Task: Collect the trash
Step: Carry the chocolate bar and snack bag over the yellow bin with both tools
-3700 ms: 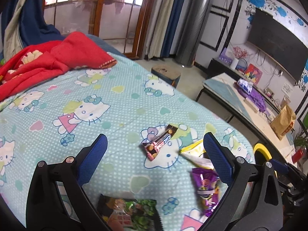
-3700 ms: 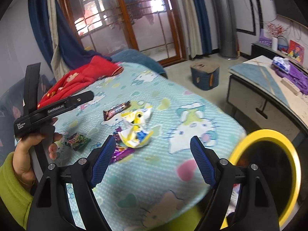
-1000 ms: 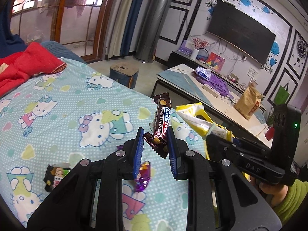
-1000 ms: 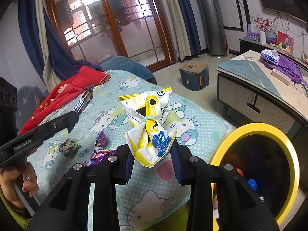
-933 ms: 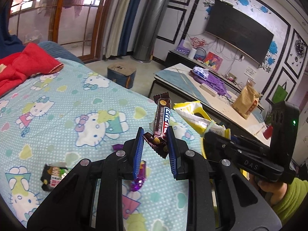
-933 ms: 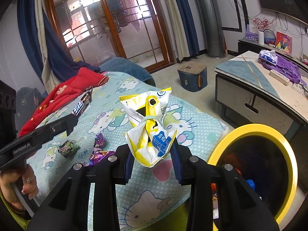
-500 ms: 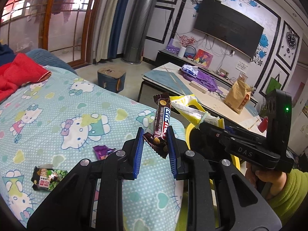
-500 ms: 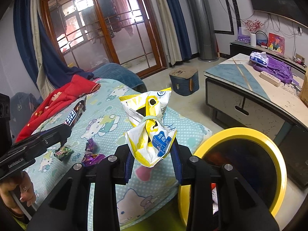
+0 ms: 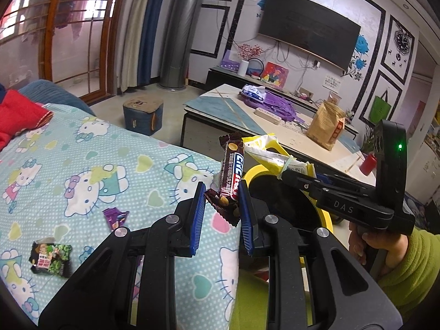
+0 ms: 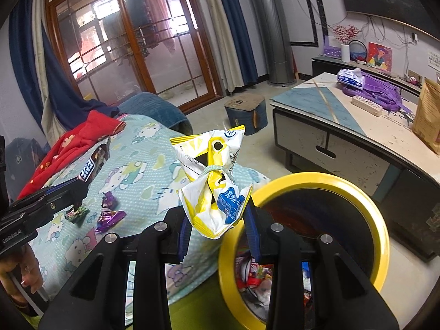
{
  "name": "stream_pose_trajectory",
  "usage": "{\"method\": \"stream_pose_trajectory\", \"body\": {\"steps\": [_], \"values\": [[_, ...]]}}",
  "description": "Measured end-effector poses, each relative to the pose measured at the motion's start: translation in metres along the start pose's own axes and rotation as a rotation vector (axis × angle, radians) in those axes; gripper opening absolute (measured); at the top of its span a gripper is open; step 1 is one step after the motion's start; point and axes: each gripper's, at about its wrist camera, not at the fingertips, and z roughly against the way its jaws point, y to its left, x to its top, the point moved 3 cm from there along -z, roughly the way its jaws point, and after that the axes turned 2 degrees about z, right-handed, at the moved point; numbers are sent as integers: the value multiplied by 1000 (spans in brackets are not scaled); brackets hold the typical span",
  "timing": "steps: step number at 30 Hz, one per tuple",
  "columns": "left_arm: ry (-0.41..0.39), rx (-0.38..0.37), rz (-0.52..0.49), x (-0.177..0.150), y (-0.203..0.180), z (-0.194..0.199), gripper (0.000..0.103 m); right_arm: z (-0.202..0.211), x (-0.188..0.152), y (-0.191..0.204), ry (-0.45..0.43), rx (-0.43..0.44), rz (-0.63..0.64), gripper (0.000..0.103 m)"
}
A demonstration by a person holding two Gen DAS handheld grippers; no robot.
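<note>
From the left wrist, the left gripper point(image 9: 221, 203) pinched a chocolate bar wrapper point(image 9: 231, 174) upright beside the bed point(image 9: 82, 148), short of the yellow bin point(image 9: 251, 171).

From the right wrist, the right gripper point(image 10: 218, 224) clamped a yellow snack bag point(image 10: 213, 184) at the bin's point(image 10: 382, 220) near rim. Released there, the bag could catch the rim and drop outside.
</note>
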Motion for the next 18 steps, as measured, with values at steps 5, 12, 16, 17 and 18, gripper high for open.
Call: {"method": "stream_pose_trajectory", "body": {"steps": [5,12,16,17,18], "values": [[6,-17,-22,-1,-12,-4,18,8,-2,-12,-7,-18,-12,32],[26,-41,-61,-7,-29,-13,18,17,-8,-32,-9,-61,-31,32],[37,-52,-86,-11,-40,-18,18,21,-10,-47,-11,-84,-52,32],[39,-54,-92,-12,-43,-19,18,23,-11,-49,-12,-89,-56,32],[42,-57,-97,-12,-46,-21,18,24,-11,-53,-14,-94,-62,32]]}}
